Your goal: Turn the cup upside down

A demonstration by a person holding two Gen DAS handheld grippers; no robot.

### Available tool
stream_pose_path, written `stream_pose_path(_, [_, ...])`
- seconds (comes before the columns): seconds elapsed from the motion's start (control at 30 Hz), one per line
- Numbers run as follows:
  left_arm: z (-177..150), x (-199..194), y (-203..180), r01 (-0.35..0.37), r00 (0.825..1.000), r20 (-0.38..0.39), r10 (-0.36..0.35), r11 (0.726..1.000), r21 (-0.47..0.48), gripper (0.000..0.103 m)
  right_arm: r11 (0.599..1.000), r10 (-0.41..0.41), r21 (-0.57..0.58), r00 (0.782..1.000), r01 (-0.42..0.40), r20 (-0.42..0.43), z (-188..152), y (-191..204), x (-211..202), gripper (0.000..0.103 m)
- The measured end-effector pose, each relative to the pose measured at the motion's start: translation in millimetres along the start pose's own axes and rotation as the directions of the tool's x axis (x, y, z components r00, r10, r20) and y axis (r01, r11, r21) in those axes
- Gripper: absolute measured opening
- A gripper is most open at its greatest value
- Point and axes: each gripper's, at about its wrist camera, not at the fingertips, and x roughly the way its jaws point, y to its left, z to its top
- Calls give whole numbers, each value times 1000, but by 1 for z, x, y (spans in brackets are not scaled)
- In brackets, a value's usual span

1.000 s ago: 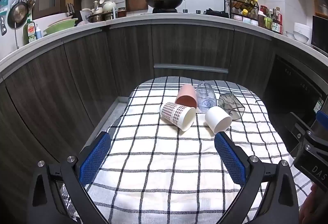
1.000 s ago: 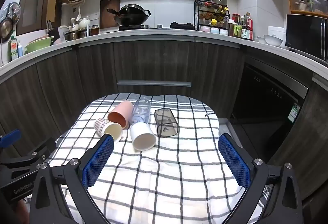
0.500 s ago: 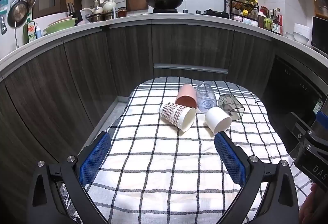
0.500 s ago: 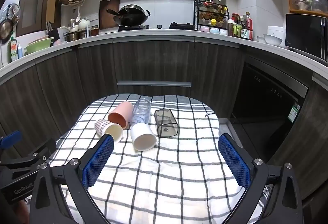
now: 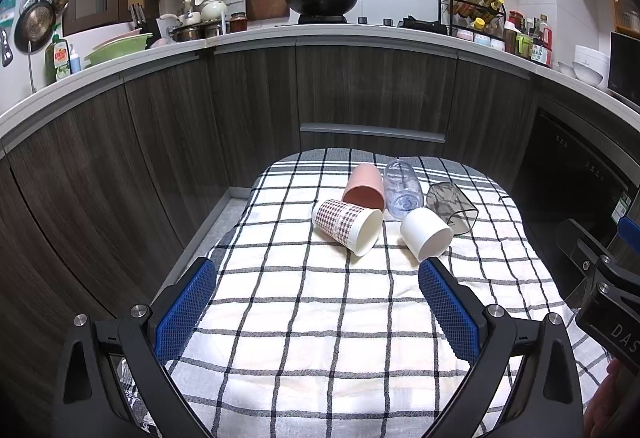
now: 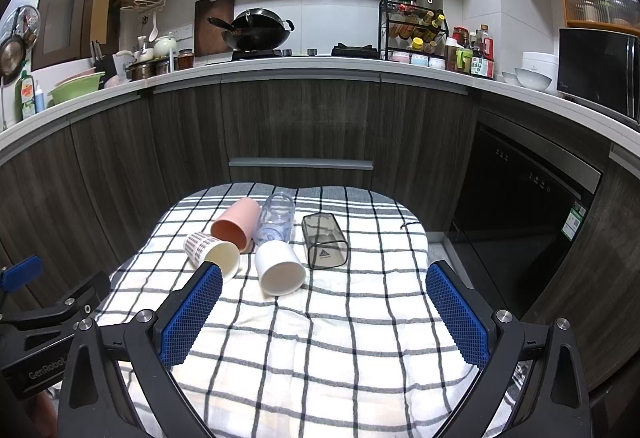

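Five cups lie on their sides on a checked cloth-covered surface (image 5: 320, 318): white cup (image 6: 280, 272), checked paper cup (image 5: 346, 226), pink cup (image 5: 364, 187), clear plastic cup (image 5: 402, 187), smoky square cup (image 6: 324, 240). Left gripper (image 5: 318, 278) and right gripper (image 6: 324, 292) have fingers spread wide, empty.

Right gripper body (image 5: 608, 302) cut off by right frame edge in left view; left gripper body (image 6: 44, 334) cut off at left edge in right view. Pink cup (image 6: 236, 224) partly hidden behind checked cup (image 6: 212, 254). Spice rack (image 6: 414, 33) labels too small to read.

cups: pink (image 5: 364, 186), white (image 5: 426, 240), red-checked (image 5: 346, 220), clear bluish (image 5: 402, 187), smoky grey (image 5: 452, 206); cloth (image 5: 320, 318) white, black grid
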Motion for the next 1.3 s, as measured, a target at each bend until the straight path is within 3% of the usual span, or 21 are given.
stream_pose_path(1.3, [-6, 7, -3, 2, 1000, -23, -3, 1000, -10, 103, 1000, 1, -9, 1000, -1, -8, 1, 5, 1, 102])
